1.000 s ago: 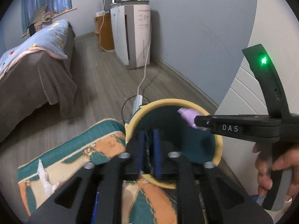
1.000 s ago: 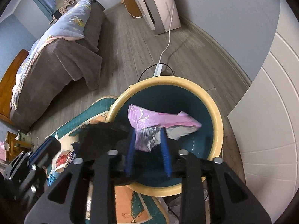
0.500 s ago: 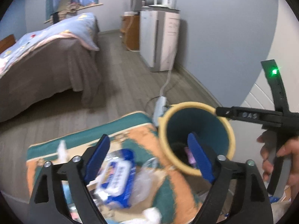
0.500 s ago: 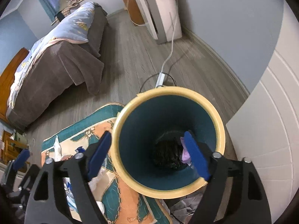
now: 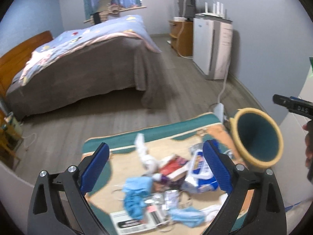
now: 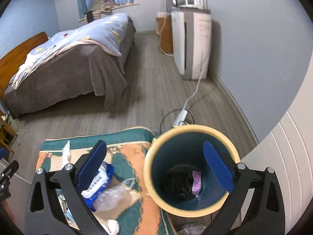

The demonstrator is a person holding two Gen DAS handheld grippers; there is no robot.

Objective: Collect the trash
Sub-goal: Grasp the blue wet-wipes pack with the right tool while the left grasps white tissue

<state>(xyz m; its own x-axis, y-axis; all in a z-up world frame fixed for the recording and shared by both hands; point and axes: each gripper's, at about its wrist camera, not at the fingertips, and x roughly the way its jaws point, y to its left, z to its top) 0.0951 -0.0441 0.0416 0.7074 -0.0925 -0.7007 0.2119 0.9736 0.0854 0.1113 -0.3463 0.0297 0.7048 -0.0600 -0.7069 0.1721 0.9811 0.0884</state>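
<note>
Both grippers, left gripper (image 5: 156, 164) and right gripper (image 6: 155, 164), gape wide, empty; blurred trash (image 5: 166, 186) is partly hidden.

Bin (image 6: 151, 178): yellow rim, dark teal inside.
In the bin: a black crumpled lump (image 6: 179, 184) and a pink wrapper (image 6: 196, 183).
Rug (image 5: 172, 129): teal border, cream line, orange and beige pattern.
Wipes pack (image 5: 201, 172), between the pads of the left hand-held gripper (image 5: 155, 165): blue and white.
Masks (image 5: 135, 193): light blue.
Box (image 5: 172, 169): red.
Tissue (image 5: 143, 150): white.
Hand-held gripper pads (image 6: 219, 168): blue, on black arms.
Bed (image 5: 82, 58): grey-brown cover, light blue quilt with small coloured figures.
Floor (image 6: 156, 86): grey wood planks.
</note>
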